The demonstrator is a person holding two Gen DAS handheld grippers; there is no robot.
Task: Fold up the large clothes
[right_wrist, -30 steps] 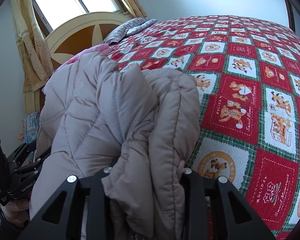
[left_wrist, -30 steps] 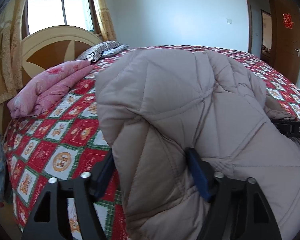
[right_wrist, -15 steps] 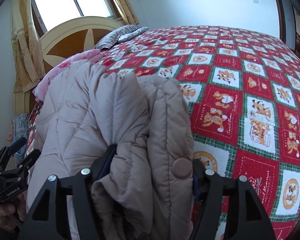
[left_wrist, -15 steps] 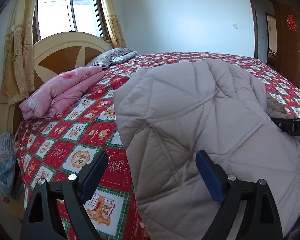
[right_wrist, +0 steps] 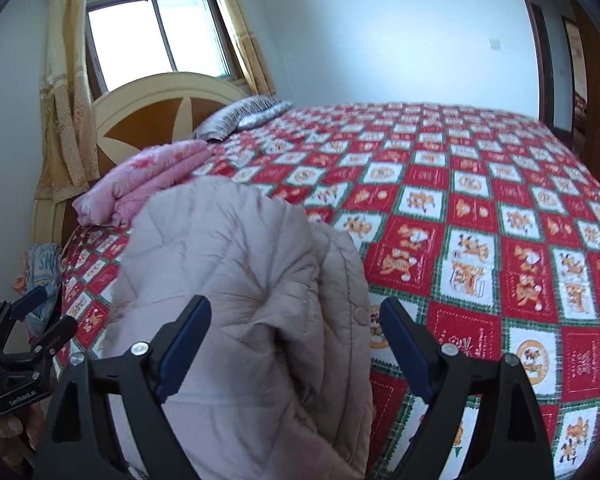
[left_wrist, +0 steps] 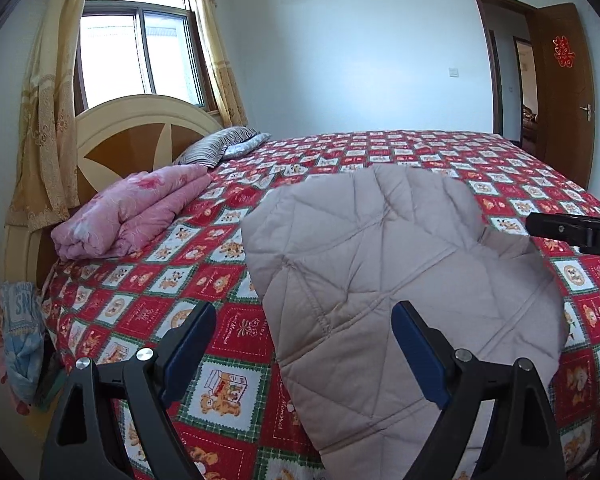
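**Q:** Where does the quilted beige coat lie relative to the tongs?

**A:** It lies folded on the red patchwork bedspread, near the front edge of the bed. The left tongs stand with jaws wide apart. The coat's left border runs up between them. Neither pad touches fabric. The right tongs have just been opening. Their jaws now stand apart, with the thick folded edge of the coat between them but free of both pads. The coat rests on the bedspread, held by neither.

**Q:** Long axis, and which hand is nearer?

**A:** The bundle runs crosswise between the two hands, one tongs at each end. Both ends sit just ahead of the fingertips, so neither hand is clearly nearer.

**Q:** Edges and room?

**A:** To the left, a folded pink quilt and a striped pillow lie by the headboard, well apart from the coat. Beyond and to the right of the coat, the bedspread is open. A further fold away from the hands appears to have clear room.
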